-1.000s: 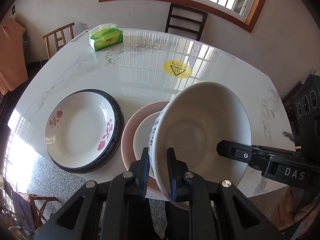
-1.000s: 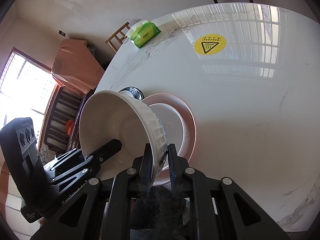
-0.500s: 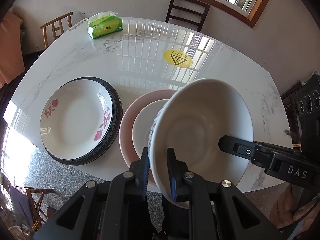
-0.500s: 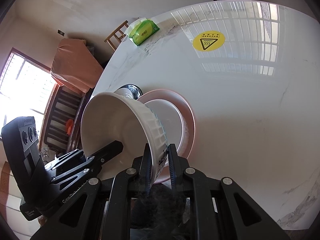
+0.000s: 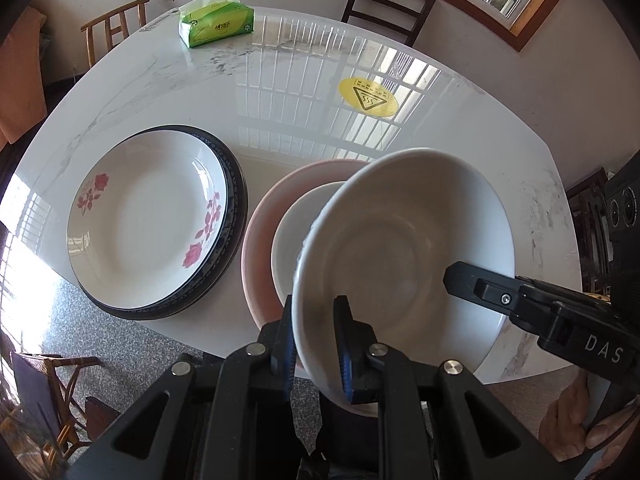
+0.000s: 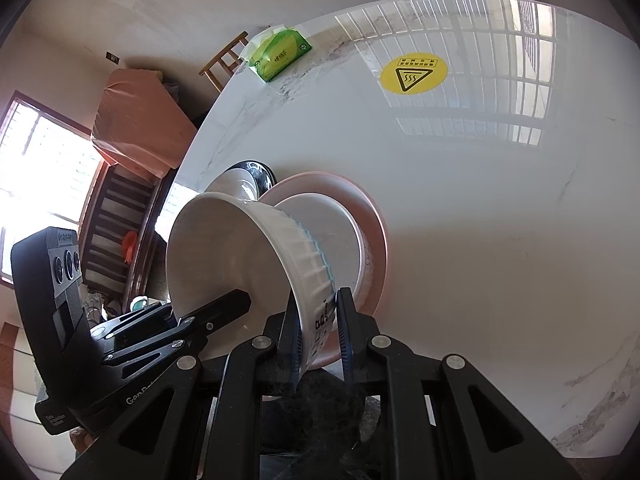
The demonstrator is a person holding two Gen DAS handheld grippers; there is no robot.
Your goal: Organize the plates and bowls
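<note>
A large white ribbed bowl (image 5: 404, 248) (image 6: 224, 252) hangs tilted just above a smaller white bowl (image 5: 296, 232) (image 6: 340, 236) that sits in a pink plate (image 5: 264, 232) (image 6: 376, 240). My left gripper (image 5: 314, 344) (image 6: 240, 300) is shut on the big bowl's near rim. My right gripper (image 6: 318, 332) (image 5: 452, 276) is shut on the rim at the other side. To the left lies a white rose-patterned plate (image 5: 148, 216) stacked on a dark-rimmed plate (image 5: 236, 200).
The white marble table (image 5: 280, 92) carries a green tissue pack (image 5: 218, 26) at the far left and a round yellow warning sticker (image 5: 368, 98). Wooden chairs (image 5: 392, 4) stand behind it. The stack sits close to the table's near edge. A hand (image 5: 568, 428) shows at lower right.
The big bowl, held by both grippers, has sunk a little toward the bowl and pink plate beneath it. Both grips are unchanged.
</note>
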